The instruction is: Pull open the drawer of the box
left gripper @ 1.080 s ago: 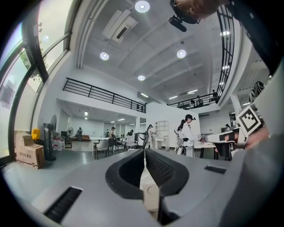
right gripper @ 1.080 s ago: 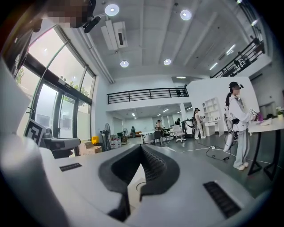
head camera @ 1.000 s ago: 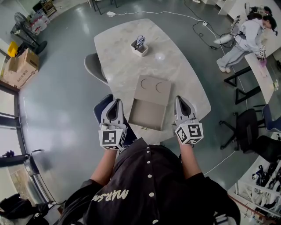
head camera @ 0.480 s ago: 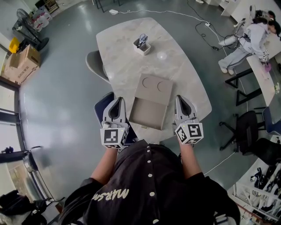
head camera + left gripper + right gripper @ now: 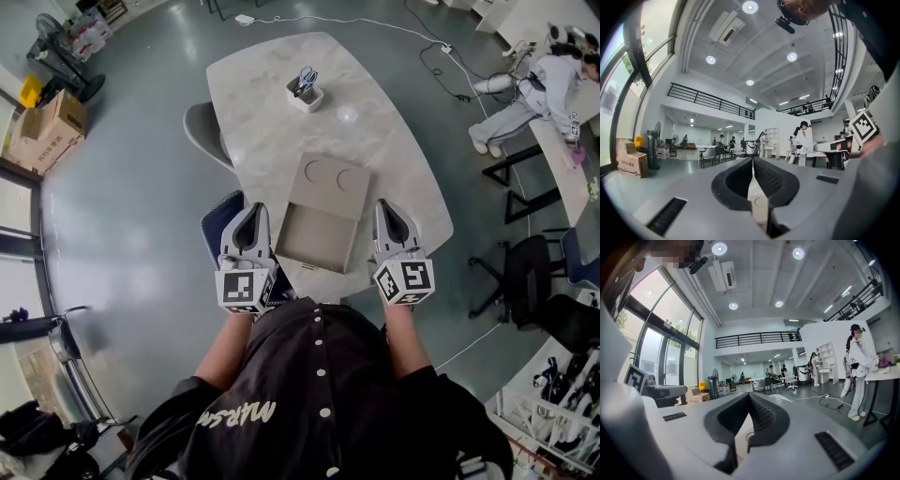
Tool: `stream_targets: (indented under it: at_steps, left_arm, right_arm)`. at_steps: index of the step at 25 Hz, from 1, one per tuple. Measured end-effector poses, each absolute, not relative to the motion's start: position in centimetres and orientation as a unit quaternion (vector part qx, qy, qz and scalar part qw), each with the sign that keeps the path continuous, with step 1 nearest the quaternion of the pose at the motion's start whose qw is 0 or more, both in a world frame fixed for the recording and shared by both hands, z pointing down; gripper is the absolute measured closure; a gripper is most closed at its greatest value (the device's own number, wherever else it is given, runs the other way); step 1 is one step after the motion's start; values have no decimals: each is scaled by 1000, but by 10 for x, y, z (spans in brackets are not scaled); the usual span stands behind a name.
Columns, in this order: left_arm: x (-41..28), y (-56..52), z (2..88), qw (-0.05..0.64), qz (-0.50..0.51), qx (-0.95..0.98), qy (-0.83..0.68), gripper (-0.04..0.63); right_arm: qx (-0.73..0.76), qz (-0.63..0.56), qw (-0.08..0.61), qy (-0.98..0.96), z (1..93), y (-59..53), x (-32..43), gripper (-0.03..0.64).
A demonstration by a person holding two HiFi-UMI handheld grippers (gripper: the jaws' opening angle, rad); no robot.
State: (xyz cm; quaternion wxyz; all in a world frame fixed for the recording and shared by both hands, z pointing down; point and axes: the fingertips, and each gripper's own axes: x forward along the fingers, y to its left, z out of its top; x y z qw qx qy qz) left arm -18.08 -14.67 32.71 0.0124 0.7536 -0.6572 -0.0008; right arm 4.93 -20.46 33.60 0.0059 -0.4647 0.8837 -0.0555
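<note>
A flat tan box (image 5: 334, 178) with two round marks on its lid lies on the marble table (image 5: 262, 103). Its drawer (image 5: 317, 240) stands pulled out toward the person, and nothing lies in it. My left gripper (image 5: 251, 210) hovers just left of the drawer, jaws together, holding nothing. My right gripper (image 5: 384, 208) hovers just right of the drawer, jaws also together and bare. In the left gripper view the left gripper (image 5: 752, 159) points level across the room with its tips touching. In the right gripper view the right gripper (image 5: 750, 394) looks the same.
A white holder with scissors (image 5: 305, 89) stands at the table's far end. A grey chair (image 5: 202, 141) sits at the table's left, a blue chair (image 5: 217, 225) under my left gripper. Cardboard boxes (image 5: 42, 136) lie far left. A person (image 5: 539, 89) sits far right near dark desks and chairs (image 5: 525, 272).
</note>
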Motion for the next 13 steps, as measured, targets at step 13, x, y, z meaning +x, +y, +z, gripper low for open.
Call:
stream_targets:
  at_steps: [13]
  left_arm:
    - [-176, -148, 328, 14, -2, 754, -657, 572]
  right_arm:
    - [-467, -53, 9, 883, 334, -204, 52, 620]
